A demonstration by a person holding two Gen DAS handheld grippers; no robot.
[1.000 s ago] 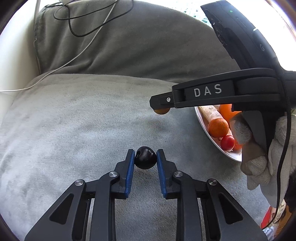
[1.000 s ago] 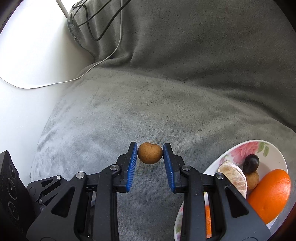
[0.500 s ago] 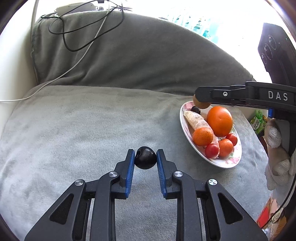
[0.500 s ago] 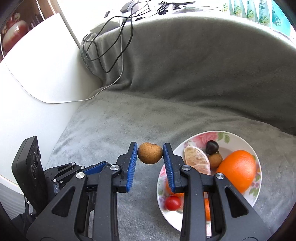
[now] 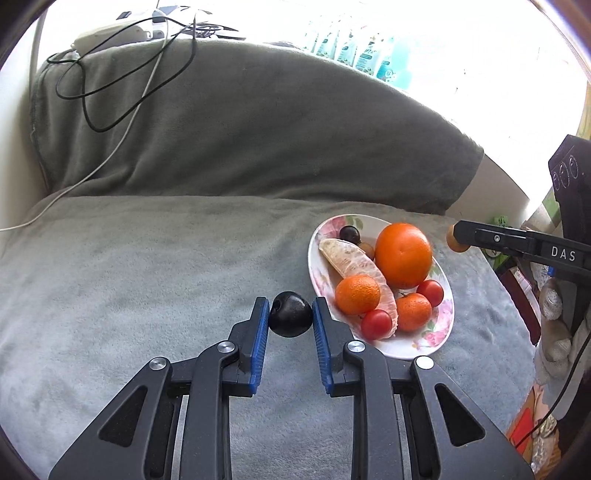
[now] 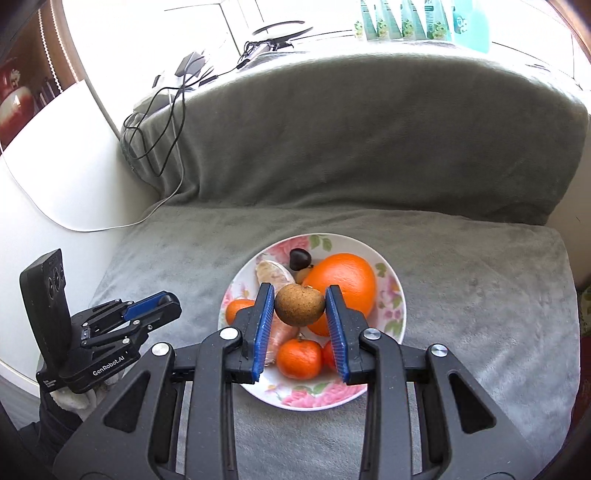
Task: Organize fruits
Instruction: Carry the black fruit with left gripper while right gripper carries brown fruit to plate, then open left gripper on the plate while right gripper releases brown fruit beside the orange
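The left gripper [image 5: 290, 319] is clamped on a dark plum [image 5: 290, 318], pinched between its blue pads [image 5: 260, 334] above the grey cushion [image 5: 129, 280], just left of the plate [image 5: 406, 349]. The right gripper [image 6: 300, 308] is clamped on a brown longan [image 6: 300, 304], held over the middle of the plate [image 6: 397, 295]; from the left wrist view it shows as a black finger at the far right with the longan [image 5: 452, 240] peeking out at its tip, though from there it is hard to judge how high it sits above the plate.

The floral plate lies on the right half of the cushion. On it sit a big orange [image 5: 403, 254] toward the far right, a peeled citrus piece [image 5: 354, 264] along the left side, a mandarin [image 5: 357, 294] near the left rim, a second mandarin [image 5: 413, 311] nearer, and two cherry tomatoes [image 5: 376, 324] at the near edge. At the far end of the plate lie a dark grape [image 5: 349, 233] and another small brown fruit [image 5: 367, 250], touching the peeled piece.

Behind the cushion rises a grey backrest [image 5: 258, 129] with black and white cables [image 5: 110, 96] draped over its left part. A row of green packets [image 6: 406, 20] stands on the sill beyond.
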